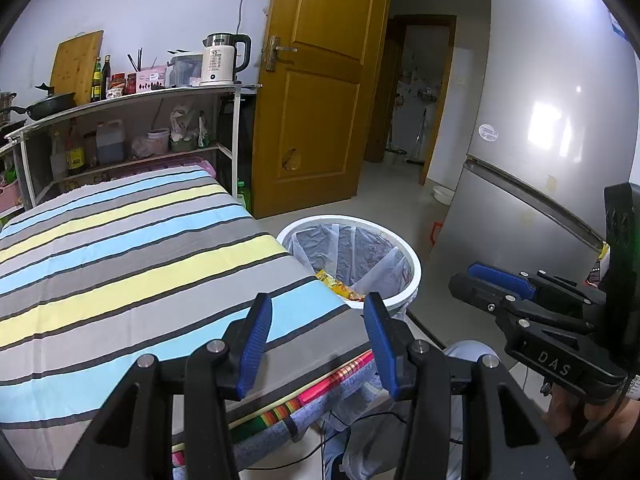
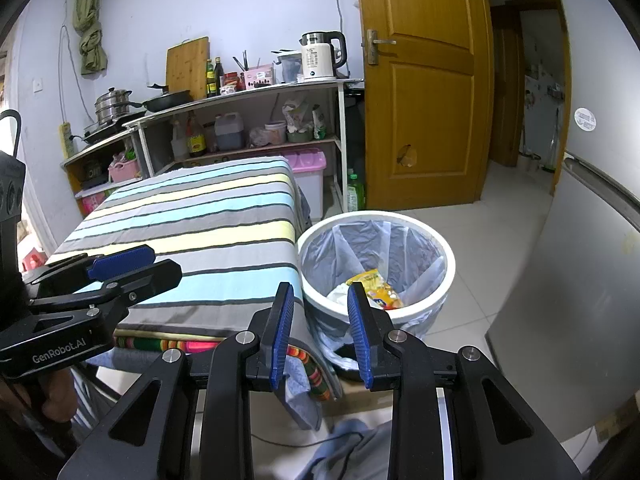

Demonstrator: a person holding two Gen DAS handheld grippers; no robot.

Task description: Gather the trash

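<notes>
While both grippers hang over the near end of the striped table, neither has anything between its blue pads: the left gripper [image 1: 318, 342] stands released with a broad gap, and the right gripper [image 2: 320, 334] is also released, its gap narrower, with only floor and cloth showing through it. Each gripper appears side-on at the edge of the other's view, the right one near the fridge side, the left one over the table's left part. Under them the striped tablecloth [image 1: 132, 264] lies bare in grey, blue and yellow bands, with a brighter patterned cloth hanging at its near edge. Just beside the table's right corner stands the white trash bin [image 2: 416, 312], lined with a clear bag, and inside it lie a yellow snack wrapper [image 2: 374, 286] and some white crumpled paper. Farther off are a silver fridge [image 1: 532, 184] on the right, a wooden door [image 2: 428, 92], and a shelf unit [image 2: 248, 120] bearing a white kettle [image 1: 220, 60], bottles and pans.
</notes>
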